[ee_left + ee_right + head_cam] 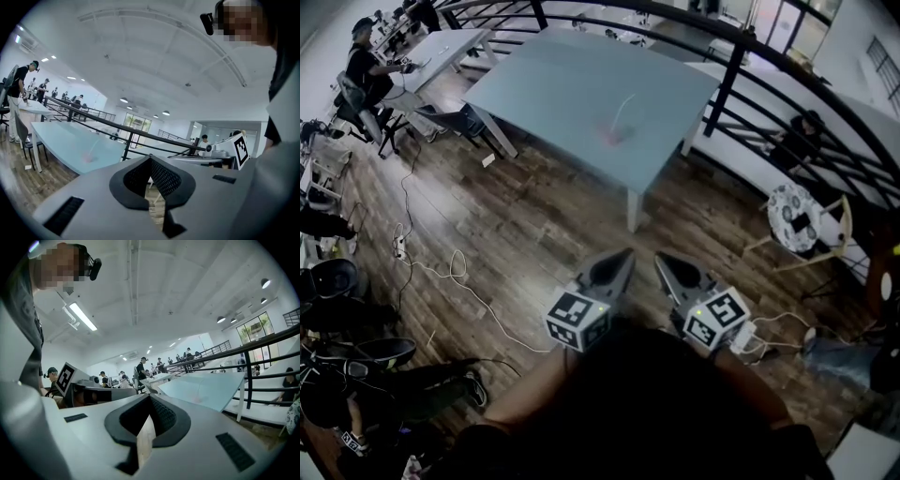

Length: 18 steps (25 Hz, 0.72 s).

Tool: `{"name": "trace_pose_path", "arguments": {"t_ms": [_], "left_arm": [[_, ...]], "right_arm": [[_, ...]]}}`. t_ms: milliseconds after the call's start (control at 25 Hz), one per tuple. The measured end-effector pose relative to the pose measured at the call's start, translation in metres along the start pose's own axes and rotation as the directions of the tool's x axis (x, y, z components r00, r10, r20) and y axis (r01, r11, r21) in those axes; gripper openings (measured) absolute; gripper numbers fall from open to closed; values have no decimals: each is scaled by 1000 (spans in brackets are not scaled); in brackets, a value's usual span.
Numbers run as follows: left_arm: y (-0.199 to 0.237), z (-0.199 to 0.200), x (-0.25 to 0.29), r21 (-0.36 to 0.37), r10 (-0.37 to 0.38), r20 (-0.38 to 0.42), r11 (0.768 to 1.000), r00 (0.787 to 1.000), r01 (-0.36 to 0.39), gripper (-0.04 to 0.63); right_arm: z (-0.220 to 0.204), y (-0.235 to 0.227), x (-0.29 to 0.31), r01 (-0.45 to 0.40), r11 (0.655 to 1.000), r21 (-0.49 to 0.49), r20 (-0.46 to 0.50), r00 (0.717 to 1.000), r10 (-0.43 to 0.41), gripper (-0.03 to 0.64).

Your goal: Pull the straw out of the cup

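Observation:
A small pinkish cup [613,136] stands near the middle of a pale blue table [553,89], well ahead of me, with a white straw [624,111] leaning out of it to the right. Both grippers are held low and close to my body, far short of the table. My left gripper [623,257] and right gripper [661,259] point forward side by side, jaws together and empty. In the left gripper view the cup [87,159] and straw [93,148] show small on the table beyond the left gripper [150,158]. The right gripper [150,397] also looks shut.
A black railing [727,80] runs behind and to the right of the table. Cables and a power strip [398,247] lie on the wooden floor at left. Chairs [455,120] stand by the table's left end, and a patterned round chair [795,216] stands at right. People work at desks far left.

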<state>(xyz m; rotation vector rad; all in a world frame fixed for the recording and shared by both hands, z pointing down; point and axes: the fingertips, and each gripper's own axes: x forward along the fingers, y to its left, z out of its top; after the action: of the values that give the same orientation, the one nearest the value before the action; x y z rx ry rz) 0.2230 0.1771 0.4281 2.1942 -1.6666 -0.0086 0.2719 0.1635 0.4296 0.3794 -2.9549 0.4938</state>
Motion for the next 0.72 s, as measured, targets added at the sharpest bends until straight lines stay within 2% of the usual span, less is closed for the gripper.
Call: {"name": "trace_pose_path", "arguments": {"t_ms": [400,720], "left_arm": [[80,27,-22,9,-22,7,1000,1000,22,12],[121,27,-44,-34,4,21,999,1000,-3,12]], "right_arm": [[15,15,85,12,1000,2,6,1000,-12,11],[10,35,131,-31,1000,-3,-32,999,31,11]]}}
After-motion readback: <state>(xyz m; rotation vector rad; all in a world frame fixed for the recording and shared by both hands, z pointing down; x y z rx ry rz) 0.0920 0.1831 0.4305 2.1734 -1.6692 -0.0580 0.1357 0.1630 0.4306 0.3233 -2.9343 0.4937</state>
